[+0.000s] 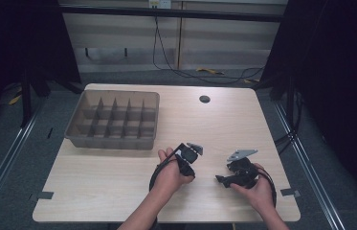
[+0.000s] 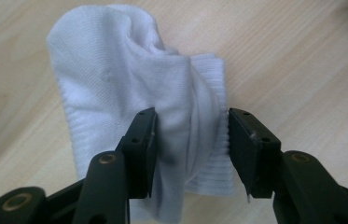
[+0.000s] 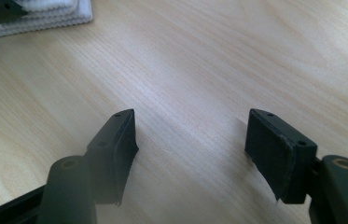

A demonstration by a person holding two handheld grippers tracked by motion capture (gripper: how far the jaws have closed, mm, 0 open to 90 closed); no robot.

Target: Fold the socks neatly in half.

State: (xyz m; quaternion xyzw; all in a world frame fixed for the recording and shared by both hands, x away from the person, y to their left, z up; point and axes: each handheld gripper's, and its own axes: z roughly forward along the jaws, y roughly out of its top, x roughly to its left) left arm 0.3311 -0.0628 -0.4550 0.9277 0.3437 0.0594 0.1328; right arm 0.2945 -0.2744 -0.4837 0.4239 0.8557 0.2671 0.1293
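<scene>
**Left hand-held gripper closes in around a white sock**

The left hand-held gripper (image 2: 191, 140) points down at a white sock (image 2: 129, 93) lying bunched on the desk (image 2: 302, 70). In the left gripper view its jaws stand about half open with the ribbed cuff end of the sock between them: the left pad sits against the fabric, while the right pad is at the cuff's edge, and whether it presses cannot be told. The sock stretches away from the jaws toward 11 o'clock, with a raised fold running down its middle. In the high view this hand-held gripper (image 1: 189, 160) sits near the desk's front edge, at about 7 o'clock from the desk's centre, and the hand covers the sock there.

A brown divided tray (image 1: 114, 120) stands at 10 o'clock on the desk, well apart from both hands.

The right hand-held gripper (image 3: 190, 149) is held just right of the left one, at roughly 5 o'clock on the desk (image 1: 118, 191). Its jaws are wide apart with nothing but bare wood between them. At 11 o'clock in the right gripper view, the sock's ribbed edge (image 3: 45, 18) shows.
</scene>
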